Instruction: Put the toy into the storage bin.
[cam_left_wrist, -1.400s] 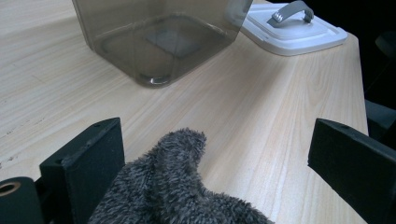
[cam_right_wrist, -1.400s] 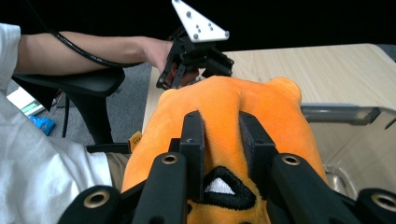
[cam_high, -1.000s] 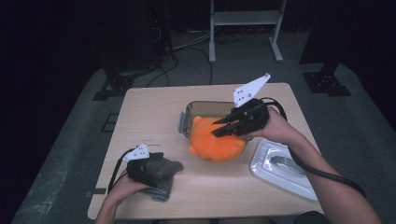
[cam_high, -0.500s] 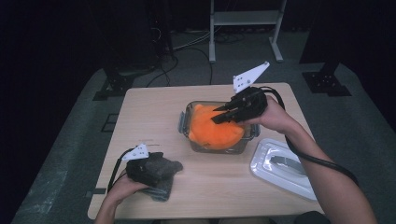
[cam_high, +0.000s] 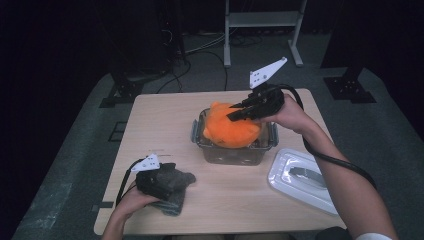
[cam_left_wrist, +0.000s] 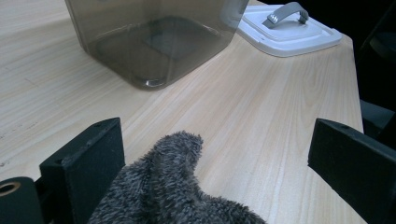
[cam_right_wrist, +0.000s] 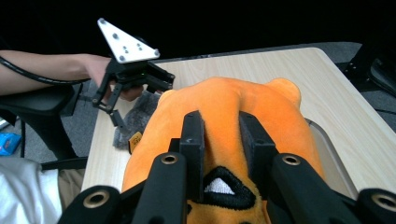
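Orange plush toy (cam_high: 231, 131): soft, light, squashy by our reckoning, unlikely to slip or break; we see it sitting in the top of the clear plastic box (cam_high: 235, 150) at mid-bench, bulging over the rim; best taken by a pinched fold of fabric along its upper ridge, as it is now. Right gripper (cam_right_wrist: 223, 135): jaws clamped on that fold, fabric bunched between them. Grey furry cloth (cam_left_wrist: 175, 196): equally limp, lying flat near the bench's front left corner. Left gripper (cam_high: 172, 181): jaws apart, resting either side of the cloth without squeezing it. White lid (cam_high: 300, 176) with grey handle: on the bench (cam_high: 160, 125), right of the box.
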